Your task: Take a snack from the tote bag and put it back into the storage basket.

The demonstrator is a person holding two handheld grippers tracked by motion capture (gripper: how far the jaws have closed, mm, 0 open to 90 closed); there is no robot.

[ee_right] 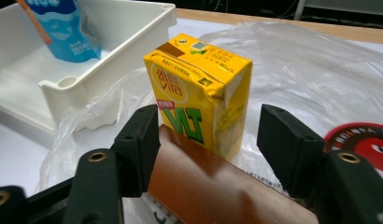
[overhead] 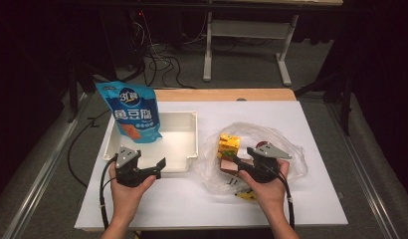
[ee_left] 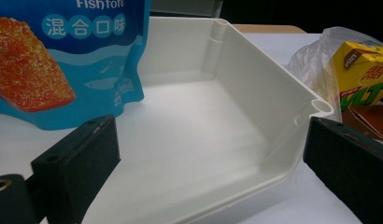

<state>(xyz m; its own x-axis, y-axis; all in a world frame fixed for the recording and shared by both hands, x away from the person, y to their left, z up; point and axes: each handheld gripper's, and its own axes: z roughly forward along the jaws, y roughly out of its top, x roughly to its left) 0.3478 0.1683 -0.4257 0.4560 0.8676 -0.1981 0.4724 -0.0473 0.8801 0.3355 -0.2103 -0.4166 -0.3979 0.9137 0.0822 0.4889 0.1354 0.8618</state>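
My right gripper is open over a crumpled clear plastic bag. A brown carton lies flat between its jaws, close against the left one and with a gap at the right. Just beyond stands a yellow drink carton, upside down. My left gripper is wide open and holds nothing. It sits at the near right corner of a white tray. A blue snack bag stands in the tray's far left corner.
A round red-printed pack lies on the plastic bag to the right of the cartons. Another yellow item peeks out under the right hand. The white table top ends close in front of both hands.
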